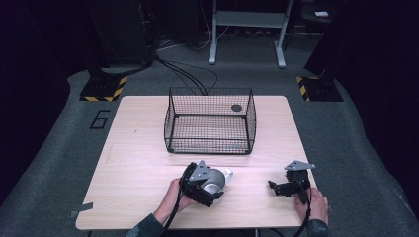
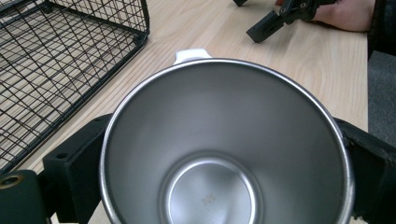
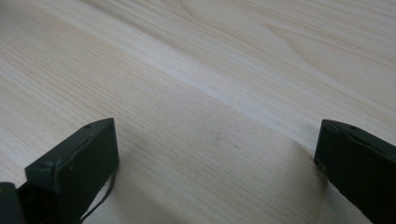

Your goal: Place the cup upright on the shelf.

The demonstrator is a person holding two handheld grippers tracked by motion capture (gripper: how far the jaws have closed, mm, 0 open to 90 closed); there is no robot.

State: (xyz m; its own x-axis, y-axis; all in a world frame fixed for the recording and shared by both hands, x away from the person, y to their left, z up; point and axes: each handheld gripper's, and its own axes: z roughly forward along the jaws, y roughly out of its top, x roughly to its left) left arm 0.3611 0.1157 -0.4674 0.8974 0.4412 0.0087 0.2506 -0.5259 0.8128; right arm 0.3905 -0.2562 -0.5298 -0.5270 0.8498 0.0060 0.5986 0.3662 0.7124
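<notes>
Left gripper (image 1: 211, 190) clamps my steel cup (image 2: 224, 140), rigid, slick, light; right gripper (image 1: 281, 188) spread at 3 o'clock.

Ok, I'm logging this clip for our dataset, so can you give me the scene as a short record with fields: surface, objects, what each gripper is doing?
surface: wooden table
container: black wire basket, at the far middle of the table, nothing seen inside
item: steel cup, white handle, nothing in it
left gripper: jaws on either side of the cup, near the front edge of the table
right gripper: jaws wide apart, holding nothing, low over bare wood
people: two hands, one on each gripper
</notes>
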